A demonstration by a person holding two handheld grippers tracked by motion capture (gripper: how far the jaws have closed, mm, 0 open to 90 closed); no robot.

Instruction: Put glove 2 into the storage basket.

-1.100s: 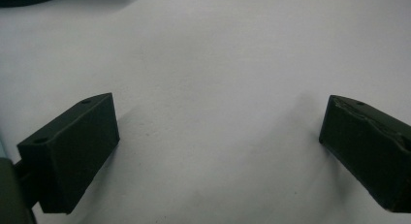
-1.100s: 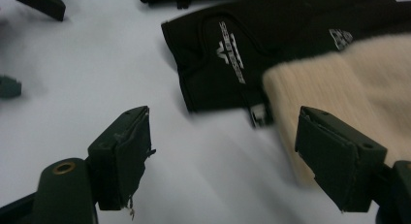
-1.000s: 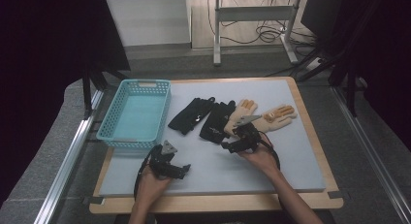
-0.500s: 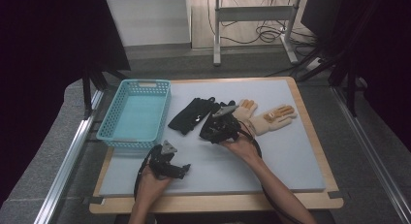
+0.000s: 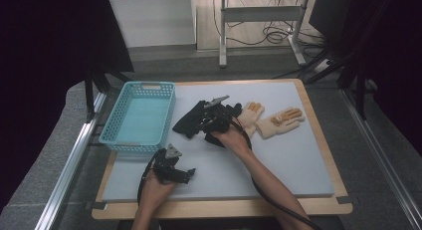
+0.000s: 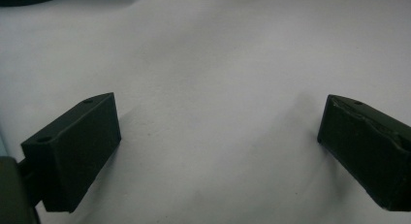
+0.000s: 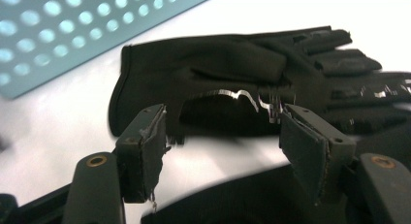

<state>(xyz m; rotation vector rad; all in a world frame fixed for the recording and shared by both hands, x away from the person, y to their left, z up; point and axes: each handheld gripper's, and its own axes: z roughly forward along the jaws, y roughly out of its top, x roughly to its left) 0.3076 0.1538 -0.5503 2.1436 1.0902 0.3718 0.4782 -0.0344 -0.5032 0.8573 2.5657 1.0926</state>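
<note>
Now the right hand-held gripper [image 5: 203, 124] is seen over the black gloves [image 5: 191, 121] lying mid-counter, just right of the blue basket [image 5: 139, 115]. Its jaws have just been closing, yet they are spread, with the edge of one black glove [image 7: 228, 73] between them and not pinched. The left hand-held gripper [image 5: 185, 176] is rested on the near left of the grey counter [image 5: 293, 155], jaws spread wide over bare mat. Two tan gloves [image 5: 279, 121] are laid to the right.
</note>
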